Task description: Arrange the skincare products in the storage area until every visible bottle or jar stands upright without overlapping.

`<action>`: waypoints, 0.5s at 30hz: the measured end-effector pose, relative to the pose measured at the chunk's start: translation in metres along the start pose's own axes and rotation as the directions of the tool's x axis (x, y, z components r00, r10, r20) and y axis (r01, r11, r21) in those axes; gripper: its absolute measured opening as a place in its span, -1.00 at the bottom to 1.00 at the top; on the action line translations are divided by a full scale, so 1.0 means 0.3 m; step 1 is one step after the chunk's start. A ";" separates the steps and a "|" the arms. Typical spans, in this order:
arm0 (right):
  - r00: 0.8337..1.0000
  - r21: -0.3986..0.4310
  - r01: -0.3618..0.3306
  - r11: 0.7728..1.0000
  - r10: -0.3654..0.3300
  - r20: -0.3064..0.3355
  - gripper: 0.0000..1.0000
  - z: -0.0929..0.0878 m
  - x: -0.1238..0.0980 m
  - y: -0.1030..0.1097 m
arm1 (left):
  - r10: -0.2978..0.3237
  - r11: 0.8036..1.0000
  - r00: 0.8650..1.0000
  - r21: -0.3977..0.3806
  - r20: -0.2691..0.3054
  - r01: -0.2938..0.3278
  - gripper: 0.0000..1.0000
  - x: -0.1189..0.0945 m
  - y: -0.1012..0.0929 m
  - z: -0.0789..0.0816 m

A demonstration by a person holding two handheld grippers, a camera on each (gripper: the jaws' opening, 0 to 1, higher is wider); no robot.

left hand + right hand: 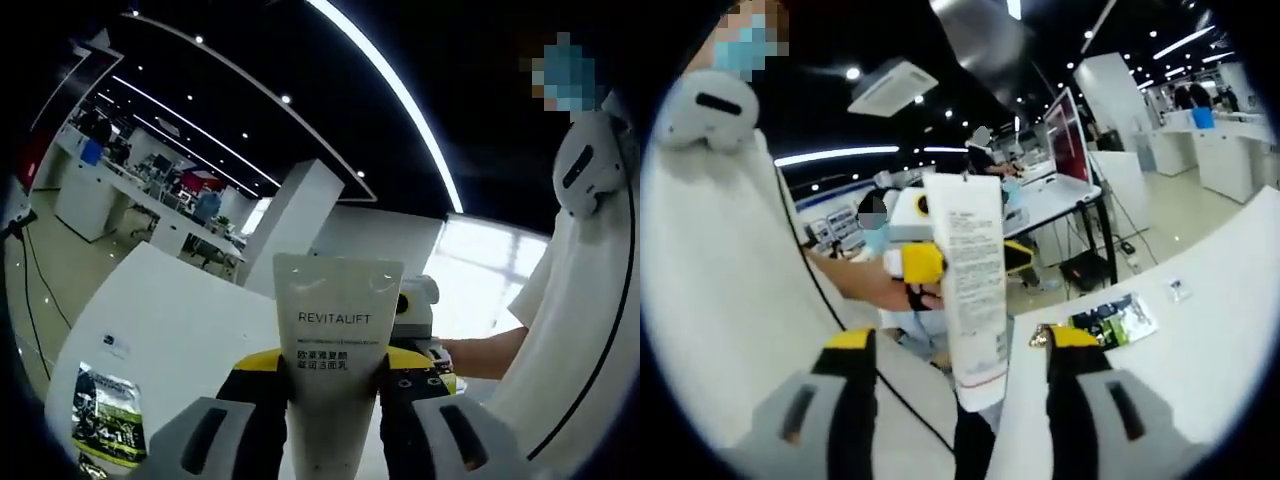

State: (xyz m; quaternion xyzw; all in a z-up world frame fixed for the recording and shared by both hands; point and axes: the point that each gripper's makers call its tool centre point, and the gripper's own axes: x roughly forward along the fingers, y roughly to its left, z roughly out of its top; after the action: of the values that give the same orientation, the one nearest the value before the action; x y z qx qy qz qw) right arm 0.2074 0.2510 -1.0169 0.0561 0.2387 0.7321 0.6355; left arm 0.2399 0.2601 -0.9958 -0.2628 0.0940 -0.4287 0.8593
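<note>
A white REVITALIFT tube [335, 330] stands crimped end up between the jaws of my left gripper [337, 375], which is shut on it. In the right gripper view the same tube [970, 290] shows its printed back, and the left gripper [920, 265] grips it from the left at mid-height. My right gripper [960, 340] is open. Its jaws stand wide apart on either side of the tube's lower end without touching it. Part of the right gripper [418, 310] peeks out behind the tube.
A white table [180, 320] lies below, with a flat green packet [108, 415] on it, also seen as the packet [1115, 320] on the table [1220, 300]. A person's white shirt [710, 300] and forearm [480, 355] are close by. Office desks stand far behind.
</note>
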 end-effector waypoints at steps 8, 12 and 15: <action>0.985 0.085 0.038 0.996 -0.051 0.165 0.44 0.129 -0.030 0.000 | 0.030 0.999 1.000 -0.012 0.008 -0.030 -0.31 -0.002 0.021 0.001; 0.980 0.105 0.062 0.993 -0.081 0.184 0.27 0.160 -0.016 -0.003 | 0.051 0.999 0.999 0.004 -0.019 -0.051 -0.31 -0.010 0.041 -0.011; 0.981 0.106 0.071 0.992 -0.089 0.171 0.21 0.170 0.007 0.011 | 0.079 0.997 0.997 0.007 -0.013 -0.079 -0.31 -0.007 0.059 -0.013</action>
State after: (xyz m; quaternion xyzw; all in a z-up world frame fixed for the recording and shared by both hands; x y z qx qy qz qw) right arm 0.2238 0.2670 -0.9711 0.1422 0.2200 0.6854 0.6794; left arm 0.2492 0.2692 -1.0085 -0.2531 0.1088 -0.3963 0.8758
